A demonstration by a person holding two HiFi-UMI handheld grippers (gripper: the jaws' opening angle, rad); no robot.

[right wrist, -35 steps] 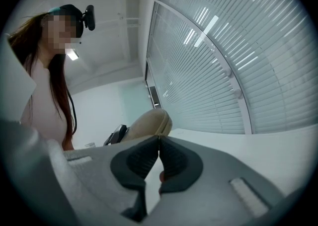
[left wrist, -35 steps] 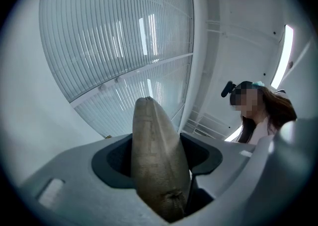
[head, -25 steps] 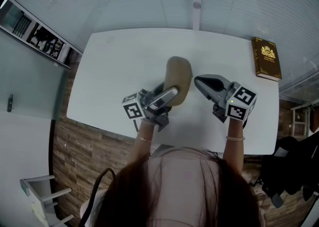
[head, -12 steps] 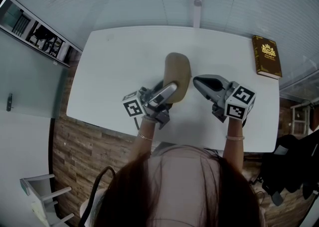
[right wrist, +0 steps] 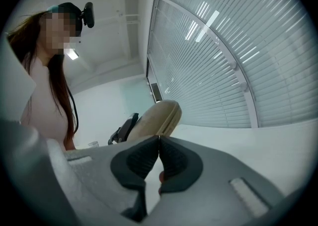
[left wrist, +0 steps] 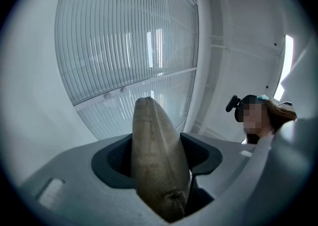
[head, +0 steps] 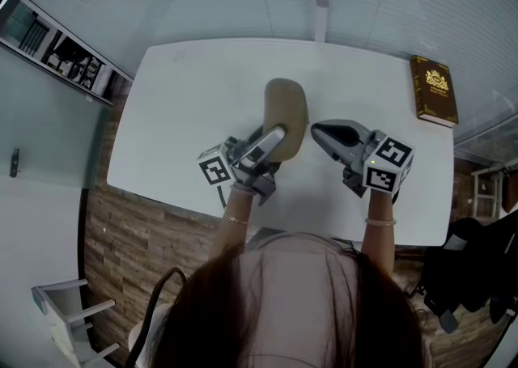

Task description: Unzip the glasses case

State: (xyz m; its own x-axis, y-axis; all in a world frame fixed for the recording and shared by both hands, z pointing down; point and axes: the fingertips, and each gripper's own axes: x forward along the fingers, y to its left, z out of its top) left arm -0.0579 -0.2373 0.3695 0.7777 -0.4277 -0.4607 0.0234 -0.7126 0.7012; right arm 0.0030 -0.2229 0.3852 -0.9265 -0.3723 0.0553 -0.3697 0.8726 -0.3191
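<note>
1 glasses case point(head: 285, 106), long axis pointing away, is pinched at its near end by the left gripper point(head: 273, 135); the right gripper point(head: 316, 129), pressed together, hovers beside its right flank.

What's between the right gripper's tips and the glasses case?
Nothing: head view shows only a thin strip of bare table between right gripper and glasses case.

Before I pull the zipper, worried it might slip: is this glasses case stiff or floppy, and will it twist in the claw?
Probably stiff: the glasses case juts from the left claw without sagging. Its woven-looking cover likely grips well. Held only near one end, it may pivot when tugged.
</note>
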